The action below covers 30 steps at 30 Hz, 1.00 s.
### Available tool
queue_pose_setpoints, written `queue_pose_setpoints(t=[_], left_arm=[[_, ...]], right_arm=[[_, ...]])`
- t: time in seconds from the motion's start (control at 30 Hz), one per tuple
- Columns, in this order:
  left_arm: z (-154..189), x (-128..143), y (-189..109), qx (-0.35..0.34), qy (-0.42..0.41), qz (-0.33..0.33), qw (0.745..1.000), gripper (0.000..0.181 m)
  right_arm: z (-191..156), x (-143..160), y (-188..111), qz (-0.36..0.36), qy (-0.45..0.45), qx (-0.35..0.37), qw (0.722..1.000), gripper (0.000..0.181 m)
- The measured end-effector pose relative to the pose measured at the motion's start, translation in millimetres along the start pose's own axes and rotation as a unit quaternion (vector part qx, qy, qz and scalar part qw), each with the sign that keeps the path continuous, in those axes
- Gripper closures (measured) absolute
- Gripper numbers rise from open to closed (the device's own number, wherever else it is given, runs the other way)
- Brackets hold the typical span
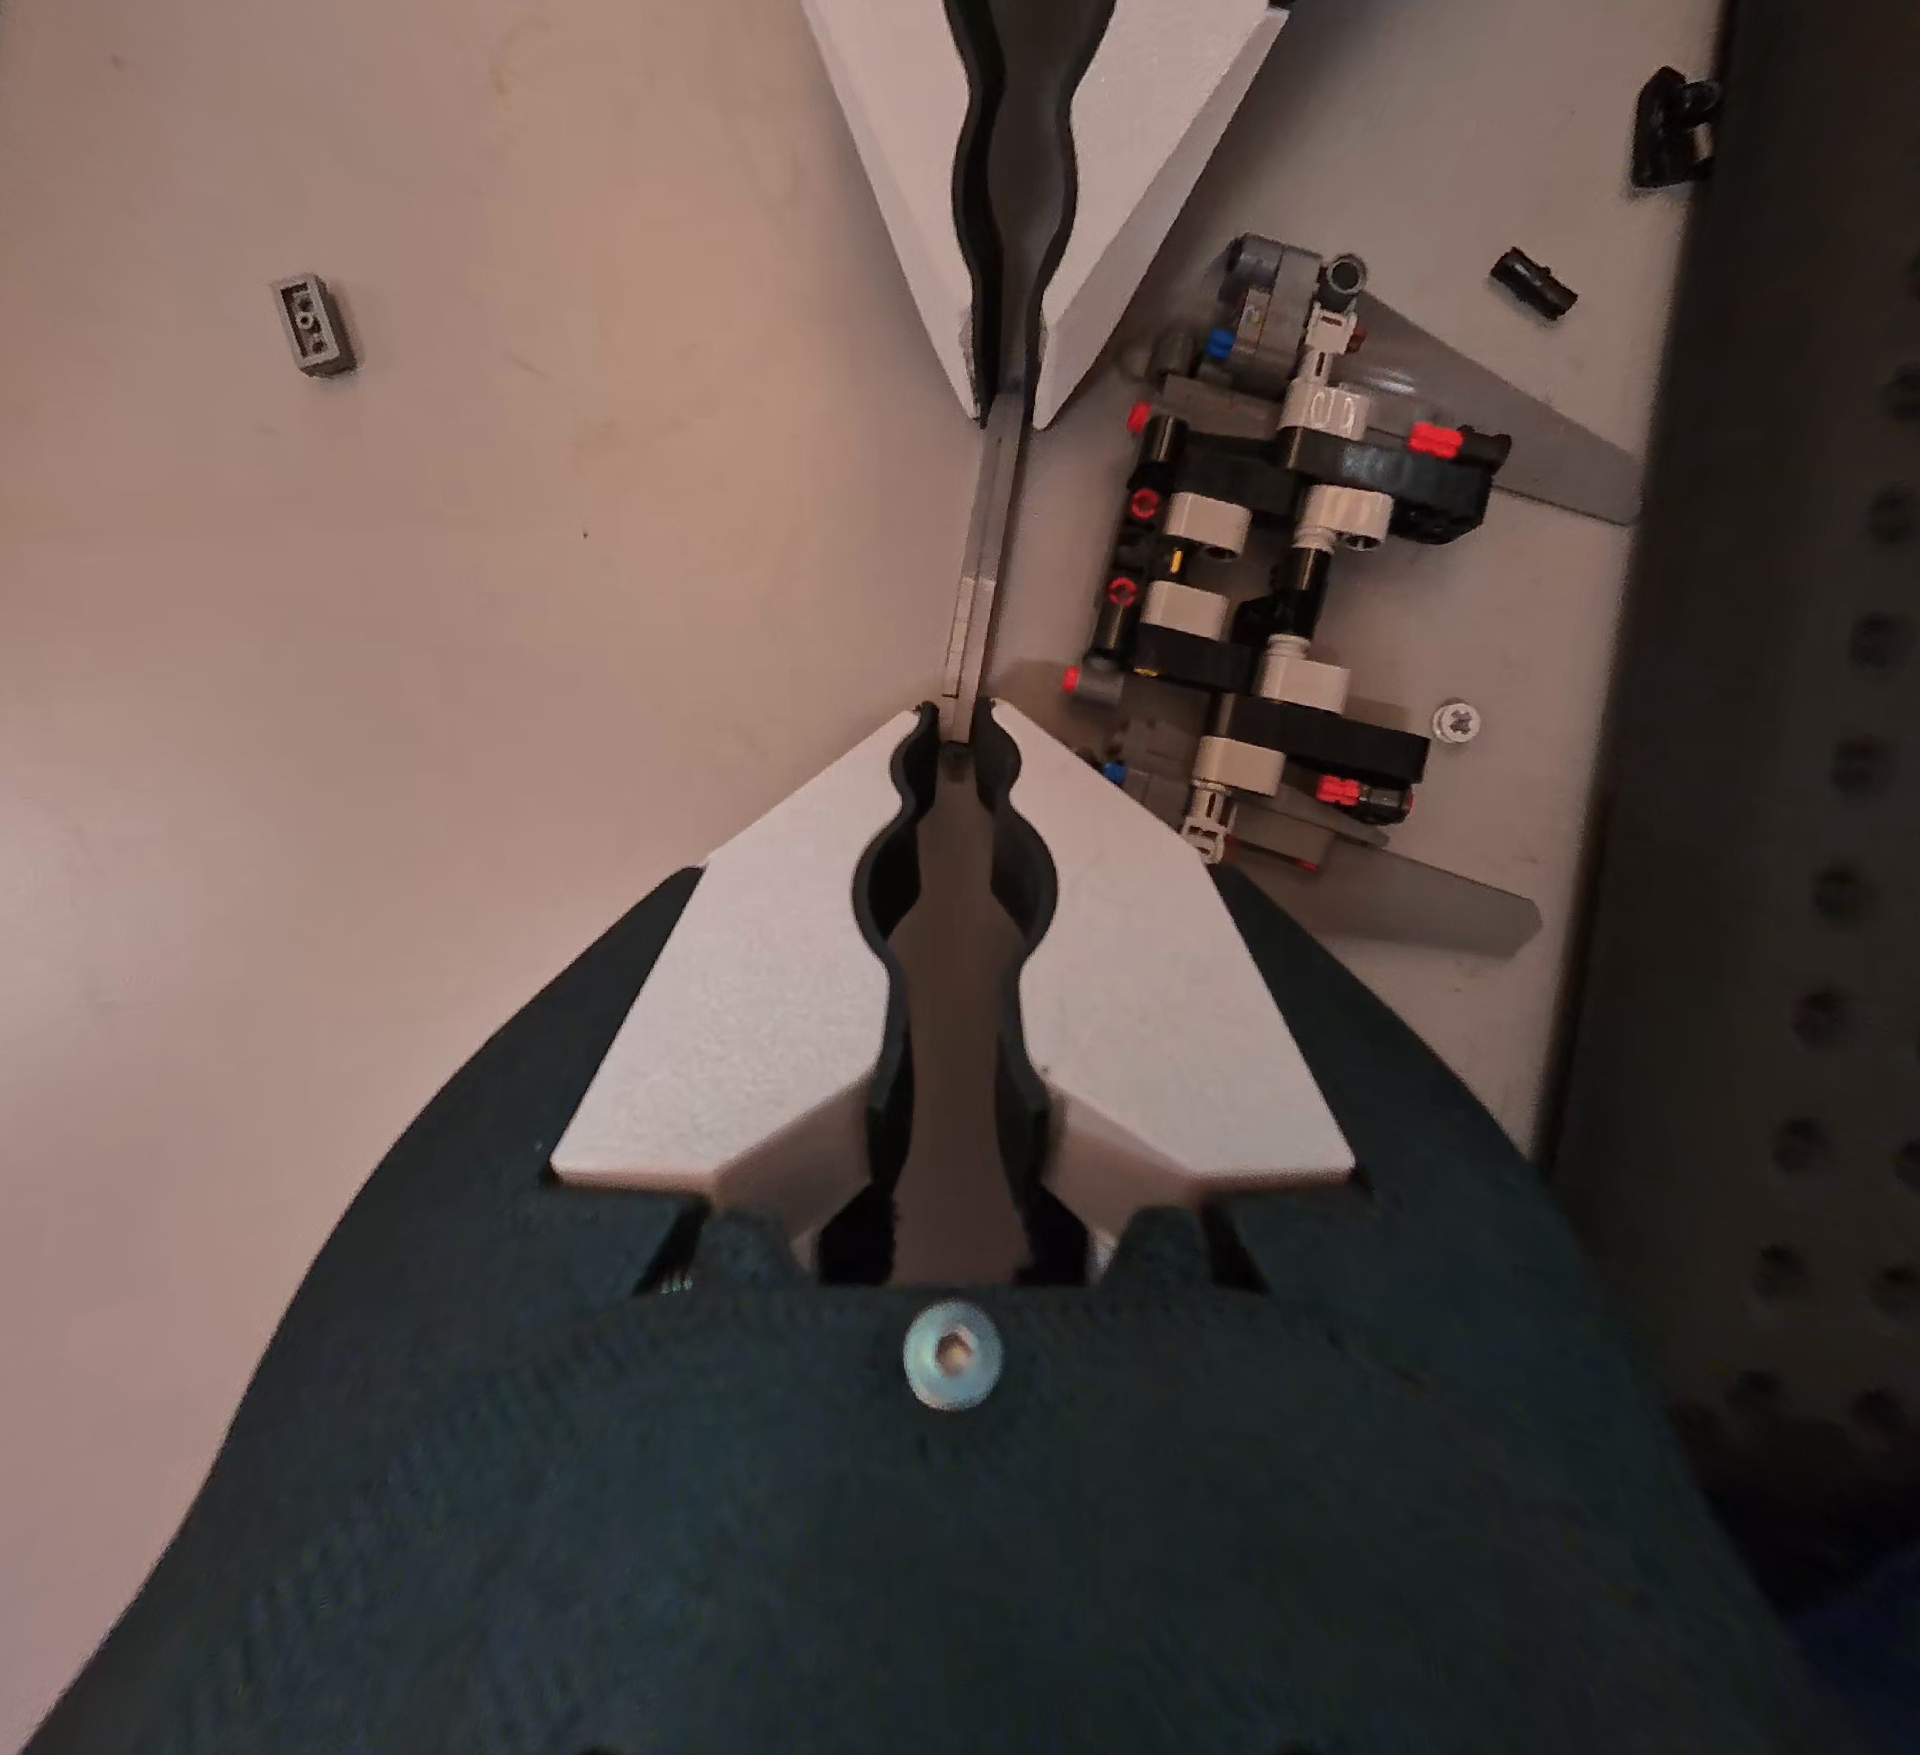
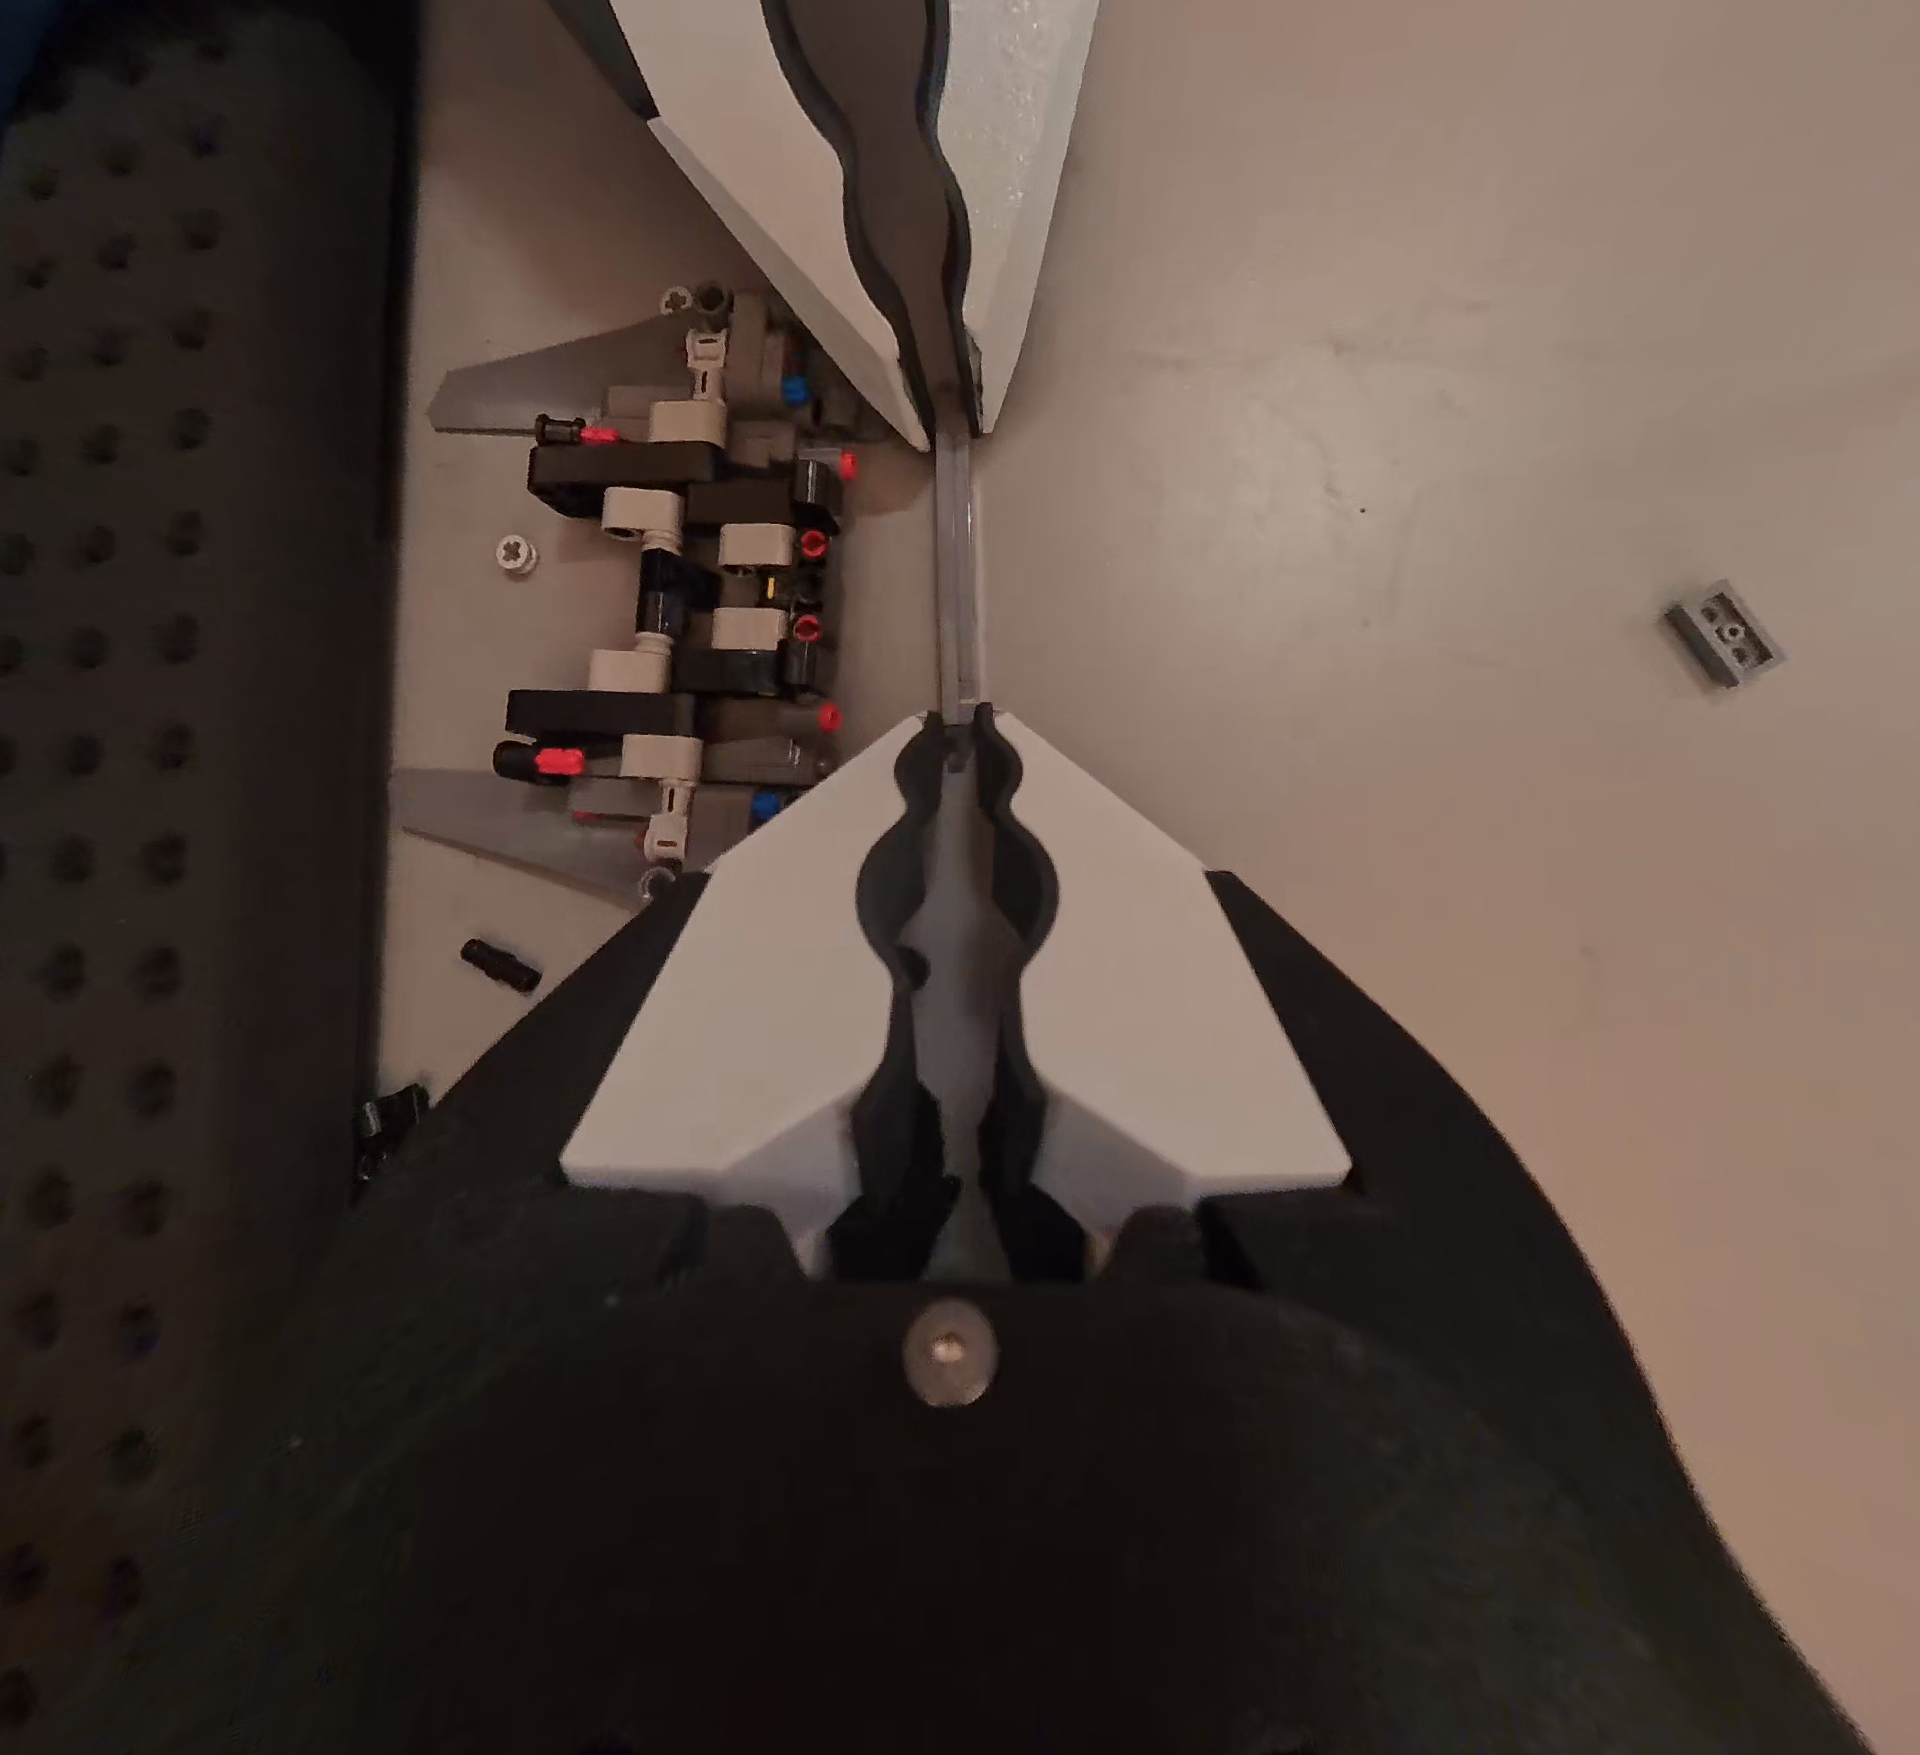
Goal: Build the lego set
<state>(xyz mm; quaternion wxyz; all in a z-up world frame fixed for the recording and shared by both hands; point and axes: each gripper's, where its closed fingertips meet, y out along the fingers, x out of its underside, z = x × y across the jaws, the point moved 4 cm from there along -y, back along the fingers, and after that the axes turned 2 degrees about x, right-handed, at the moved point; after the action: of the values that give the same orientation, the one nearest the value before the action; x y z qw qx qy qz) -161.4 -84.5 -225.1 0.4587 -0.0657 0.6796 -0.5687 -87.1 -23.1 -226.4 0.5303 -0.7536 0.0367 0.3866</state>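
Holding one thin grey plate (image 1: 977, 562) edge-on between them: left hand-held gripper (image 1: 954, 737) and right hand-held gripper (image 2: 956, 737), each closed narrow on an opposite end. Partly built lego assembly (image 1: 1278, 552) lying on surface (image 1: 520, 666) just beside, wings fitted. Still loose: small grey brick (image 1: 315, 326), black pin (image 1: 1534, 283), black clip (image 1: 1671, 126), white bush (image 1: 1459, 721). No containers visible.

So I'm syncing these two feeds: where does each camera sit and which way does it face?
Left wrist view: on the left claw, looking along its fingers down at the table; the grey plate is gripped, the lego model to its right.
Right wrist view: on the right claw, facing the opposite way; the model lies left.
Shared: the plate, model, small grey brick, each other's claw.
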Motion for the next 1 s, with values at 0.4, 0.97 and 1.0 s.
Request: queue_pose_setpoints(t=[0.4, 0.97, 1.0], left_arm=[[9.3, -7.4, -1.5, 0.026, 0.01, 0.018, 0.999, 0.176], [21.2, -5.3, -1.7, 0.089, -0.019, 0.029, 0.995, 0.162], [21.8, -5.1, -2.0, 0.094, -0.022, 0.031, 0.995, 0.161]], right_arm=[[-10.6, 4.2, -7.5, -0.003, 0.006, -0.043, 0.999, 0.178], [-17.7, 6.0, -7.6, -0.001, 0.015, -0.079, 0.997, 0.178], [-18.0, 6.1, -7.5, -0.001, 0.014, -0.08, 0.997, 0.178]])
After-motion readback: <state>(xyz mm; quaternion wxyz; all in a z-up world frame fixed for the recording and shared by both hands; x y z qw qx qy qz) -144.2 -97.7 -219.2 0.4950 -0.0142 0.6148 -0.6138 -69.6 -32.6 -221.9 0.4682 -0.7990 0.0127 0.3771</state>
